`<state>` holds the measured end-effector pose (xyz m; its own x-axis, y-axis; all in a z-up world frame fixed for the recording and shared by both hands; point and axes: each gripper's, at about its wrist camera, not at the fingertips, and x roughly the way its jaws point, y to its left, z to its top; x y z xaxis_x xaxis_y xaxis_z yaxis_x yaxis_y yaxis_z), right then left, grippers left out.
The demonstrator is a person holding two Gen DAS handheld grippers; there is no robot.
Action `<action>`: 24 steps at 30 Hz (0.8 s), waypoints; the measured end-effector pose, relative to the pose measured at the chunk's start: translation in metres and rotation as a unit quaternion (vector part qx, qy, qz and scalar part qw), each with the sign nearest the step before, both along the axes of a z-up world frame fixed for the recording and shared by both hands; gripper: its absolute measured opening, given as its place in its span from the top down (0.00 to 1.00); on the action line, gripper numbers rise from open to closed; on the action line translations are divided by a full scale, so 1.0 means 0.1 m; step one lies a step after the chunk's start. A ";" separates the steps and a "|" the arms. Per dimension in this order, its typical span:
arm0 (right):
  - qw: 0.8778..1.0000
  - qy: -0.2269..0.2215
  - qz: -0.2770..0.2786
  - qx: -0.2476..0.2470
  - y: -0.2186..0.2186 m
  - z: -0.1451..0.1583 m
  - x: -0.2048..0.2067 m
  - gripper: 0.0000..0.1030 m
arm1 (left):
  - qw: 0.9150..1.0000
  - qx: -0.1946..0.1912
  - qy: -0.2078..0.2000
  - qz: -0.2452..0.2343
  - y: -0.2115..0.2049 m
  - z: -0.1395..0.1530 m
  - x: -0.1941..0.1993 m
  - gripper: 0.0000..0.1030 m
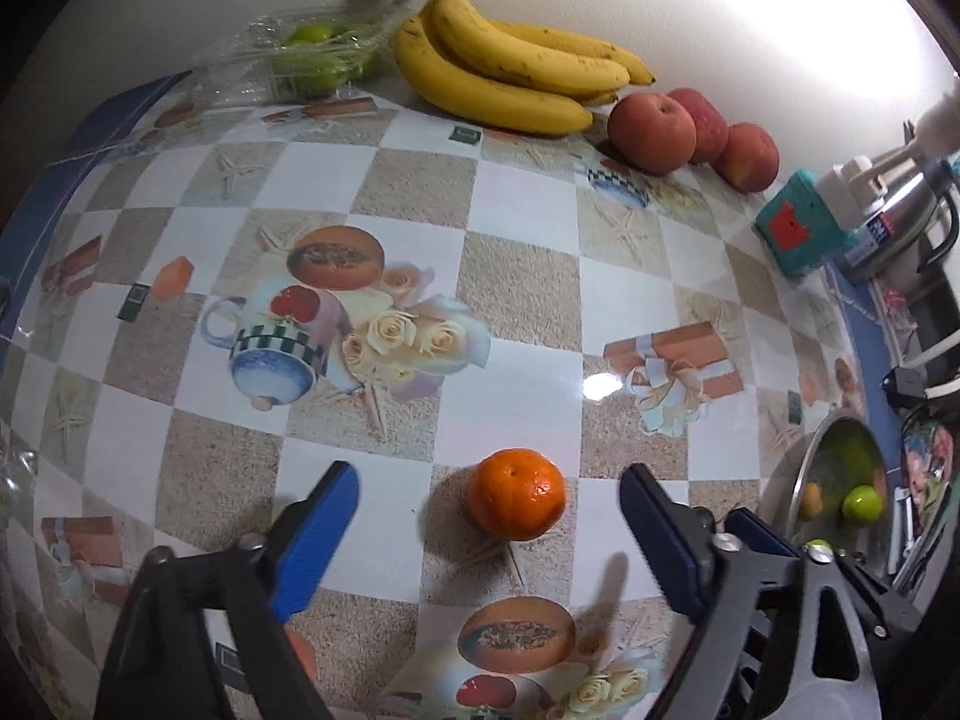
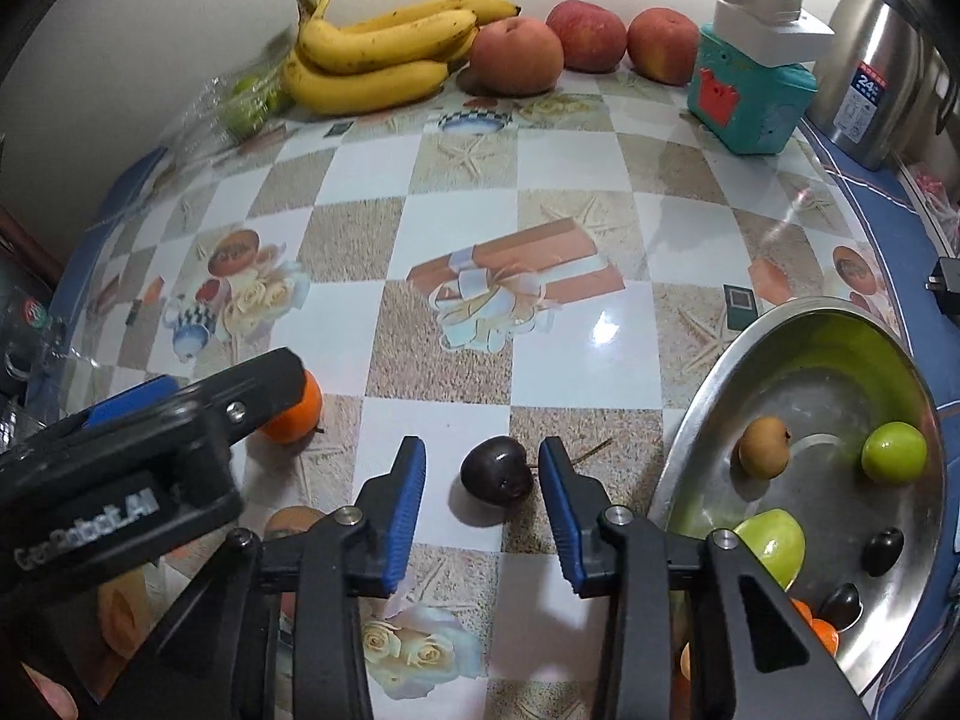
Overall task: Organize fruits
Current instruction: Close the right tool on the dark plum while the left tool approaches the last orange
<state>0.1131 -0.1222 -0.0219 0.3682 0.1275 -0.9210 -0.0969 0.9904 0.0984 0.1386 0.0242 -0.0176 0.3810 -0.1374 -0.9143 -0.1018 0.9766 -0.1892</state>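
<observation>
A mandarin orange [image 1: 516, 495] sits on the patterned tablecloth between the blue pads of my left gripper [image 1: 489, 477], which is open with wide gaps on both sides. In the right wrist view a dark plum [image 2: 497, 471] lies between the pads of my right gripper [image 2: 481, 456]. These pads stand close to the plum, with a gap showing on the left side. A steel bowl [image 2: 720, 360] to the right holds green fruits, a brown one, dark ones and an orange one. The mandarin orange [image 2: 297, 414] also shows partly behind the left tool's housing [image 2: 120, 480].
Along the back wall lie bananas [image 1: 510, 69], three apples [image 1: 654, 132] and a clear plastic box of limes [image 1: 300, 54]. A teal box [image 2: 750, 96] with a white plug and a steel kettle [image 2: 876, 72] stand at the back right. The steel bowl [image 1: 792, 492] nears the table's right edge.
</observation>
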 end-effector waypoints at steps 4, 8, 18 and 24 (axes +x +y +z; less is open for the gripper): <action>1.000 0.004 0.001 -0.014 0.02 -0.03 0.01 0.64 | 1.000 -0.001 0.008 -0.008 -0.04 -0.08 0.02 0.24; 1.000 0.009 0.002 -0.023 0.03 -0.06 0.01 0.70 | 1.000 -0.003 0.016 -0.013 -0.06 -0.13 0.03 0.31; 1.000 0.010 0.000 -0.022 0.02 -0.06 0.01 0.74 | 0.999 0.000 0.019 -0.028 -0.15 -0.12 0.02 0.60; 1.000 0.011 -0.007 -0.014 -0.01 -0.03 0.00 0.74 | 1.000 0.005 0.019 -0.024 -0.14 -0.08 0.01 0.61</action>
<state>0.1129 -0.1236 -0.0252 0.3502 0.0968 -0.9317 -0.0822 0.9940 0.0724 0.1395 0.0105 -0.0253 0.3388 -0.1463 -0.9294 -0.0612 0.9823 -0.1769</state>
